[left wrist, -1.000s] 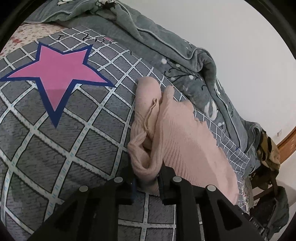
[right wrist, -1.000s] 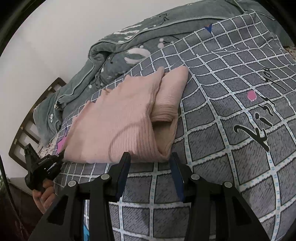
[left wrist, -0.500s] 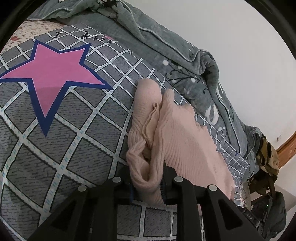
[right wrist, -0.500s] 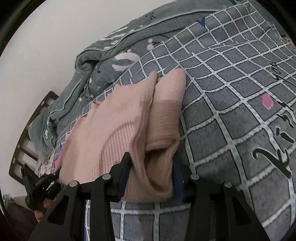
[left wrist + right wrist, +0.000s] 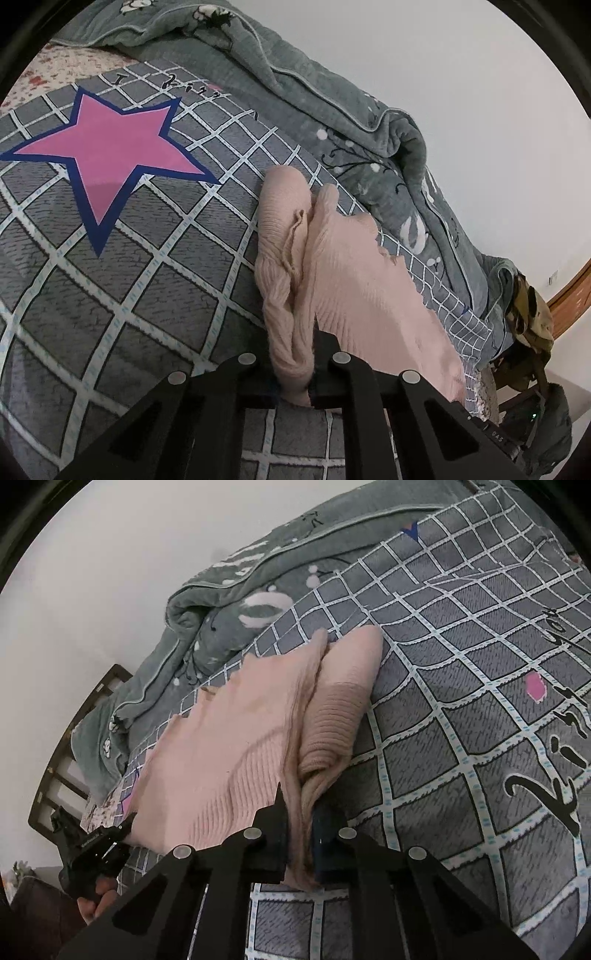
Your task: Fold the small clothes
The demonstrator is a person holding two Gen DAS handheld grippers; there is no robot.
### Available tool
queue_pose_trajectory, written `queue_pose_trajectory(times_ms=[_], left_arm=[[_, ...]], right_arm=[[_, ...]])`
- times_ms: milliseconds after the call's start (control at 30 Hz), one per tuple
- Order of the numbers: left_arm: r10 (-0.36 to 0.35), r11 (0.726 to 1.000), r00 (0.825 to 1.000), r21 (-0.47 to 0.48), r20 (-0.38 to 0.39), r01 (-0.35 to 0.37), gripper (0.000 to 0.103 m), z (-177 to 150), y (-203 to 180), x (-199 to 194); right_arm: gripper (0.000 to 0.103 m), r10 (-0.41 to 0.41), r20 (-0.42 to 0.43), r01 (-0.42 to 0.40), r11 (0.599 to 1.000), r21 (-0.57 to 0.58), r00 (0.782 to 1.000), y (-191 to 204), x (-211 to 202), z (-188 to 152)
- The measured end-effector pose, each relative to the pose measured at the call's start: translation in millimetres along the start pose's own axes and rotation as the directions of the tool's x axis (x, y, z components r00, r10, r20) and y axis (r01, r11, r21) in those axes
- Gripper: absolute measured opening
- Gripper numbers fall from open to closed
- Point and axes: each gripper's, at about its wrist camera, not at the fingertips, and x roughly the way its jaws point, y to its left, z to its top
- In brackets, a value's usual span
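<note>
A small pink knitted sweater (image 5: pixel 354 280) lies partly folded on a grey checked bedspread (image 5: pixel 110 280). My left gripper (image 5: pixel 293 373) is shut on a bunched corner of the sweater at its near edge. In the right wrist view the same pink sweater (image 5: pixel 229 746) stretches to the left, with a folded sleeve (image 5: pixel 340 716) on its right side. My right gripper (image 5: pixel 299 842) is shut on the sweater's near edge by that sleeve. The left gripper also shows in the right wrist view (image 5: pixel 99 845), at the sweater's far left corner, held by a hand.
A rumpled grey-green quilt (image 5: pixel 332 110) lies along the white wall behind the sweater. A pink star print (image 5: pixel 107 158) marks the bedspread to the left. A dark wooden bed frame (image 5: pixel 74 723) and a chair with clothes (image 5: pixel 528 332) stand at the bed's end.
Both grippers moved in onto the sweater's near edge and closed on it. The fabric now bunches up between the fingers of each.
</note>
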Motion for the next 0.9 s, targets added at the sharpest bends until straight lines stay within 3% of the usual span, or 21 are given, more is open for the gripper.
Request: queue_pose_trajectory(times_ms=[200,633,800,900], left_arm=[[-0.010,1.000,1.000,0.017,0.012,0.010,0.010,-13,-3,-16],[-0.016,0.990,0.999,0.142,0.037,0.011,0.010,-76,-9,-78],[-0.036,0.986,0.999,0.163,0.032,0.031,0.010,-98,-4,-104],[-0.030,0.982,0.999,0.189,0.021,0.025,0.013,-102,-5,-110]], right_arm=[[0.009,0.027,0.008,-0.027,1.000,0.000,1.000,-5,-14,-5],[0.009,0.095,0.020,-0.095,0.995,-0.018,0.995,-11,-66,-27],[0.009,0.127,0.023,-0.127,0.992,-0.017,0.992,-17,-91,-51],[0.011,0.098,0.027,-0.096,0.995,-0.039,0.995,-16,-100,-64]])
